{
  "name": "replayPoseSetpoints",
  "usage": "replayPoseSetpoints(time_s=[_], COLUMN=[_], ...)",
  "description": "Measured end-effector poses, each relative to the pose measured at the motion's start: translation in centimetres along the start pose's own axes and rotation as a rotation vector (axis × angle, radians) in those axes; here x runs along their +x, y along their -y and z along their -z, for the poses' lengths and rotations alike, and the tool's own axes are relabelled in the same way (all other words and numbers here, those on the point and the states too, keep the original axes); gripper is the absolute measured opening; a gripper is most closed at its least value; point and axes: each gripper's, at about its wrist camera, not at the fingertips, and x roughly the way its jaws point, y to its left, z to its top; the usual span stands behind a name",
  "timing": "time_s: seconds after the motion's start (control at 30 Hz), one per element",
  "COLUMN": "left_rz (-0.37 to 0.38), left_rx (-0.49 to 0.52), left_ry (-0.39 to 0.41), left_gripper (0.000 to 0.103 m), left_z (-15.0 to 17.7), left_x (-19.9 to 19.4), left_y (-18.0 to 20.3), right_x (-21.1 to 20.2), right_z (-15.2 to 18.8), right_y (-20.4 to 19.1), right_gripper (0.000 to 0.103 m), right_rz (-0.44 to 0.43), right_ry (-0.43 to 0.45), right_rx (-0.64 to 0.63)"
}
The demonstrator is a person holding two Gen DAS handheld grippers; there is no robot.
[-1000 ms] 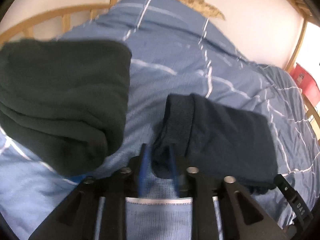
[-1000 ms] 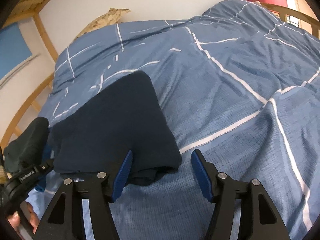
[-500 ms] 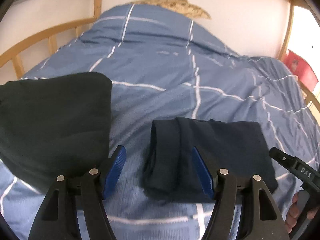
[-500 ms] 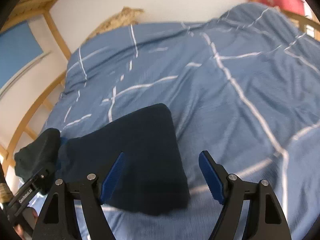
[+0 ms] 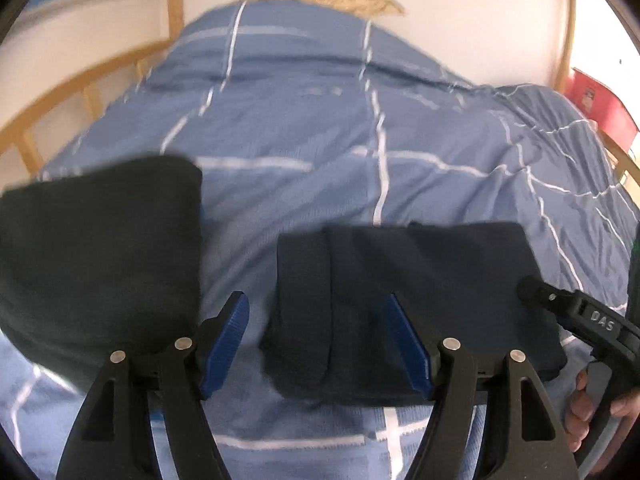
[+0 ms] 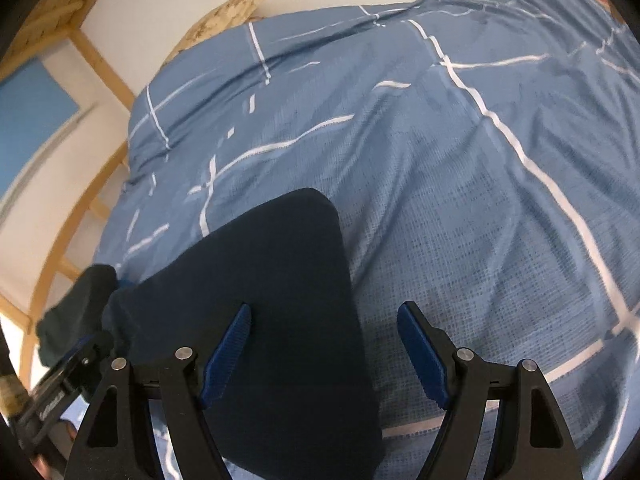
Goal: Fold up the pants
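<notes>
The dark navy folded pants [image 5: 416,300] lie as a flat rectangular bundle on the blue bed cover with white grid lines [image 5: 360,128], apart from a second, dark green folded garment [image 5: 100,248] to their left; the bundle's long axis runs left to right across the left wrist view, with a thick folded band at its left end. The left tongs [image 5: 316,344] hover above that left end, blue pads spread wide and gripping nothing; the right tongs [image 6: 324,352] are likewise wide open and empty, above the bundle's right edge, one pad over cloth and the other over bare cover. The fold looks finished. Each hand is nearest its own end of the pants, so a further fold or lift would likely start from both short ends.
</notes>
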Motion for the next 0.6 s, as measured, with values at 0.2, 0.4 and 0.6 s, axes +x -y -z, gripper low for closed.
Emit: replayPoseSetpoints(time_s=[0.2, 0.4, 0.6], left_rz=[0.027, 0.168, 0.231], left_rx=[-0.169, -0.362, -0.405], left_ry=[-0.019, -0.038, -0.026], left_gripper=[0.07, 0.063, 0.039], left_z=[2.4, 3.6, 3.5], left_x=[1.8, 3.8, 3.4], left_y=[-1.5, -3.2, -3.4], right_x=[-0.3, 1.0, 1.8], right_z=[0.9, 1.3, 1.6], right_y=[-0.6, -1.6, -2.4], right_gripper=[0.076, 0.071, 0.053], right_rz=[-0.009, -0.004, -0.004], right_ry=[0.01, -0.016, -0.025], right_rx=[-0.061, -0.137, -0.178])
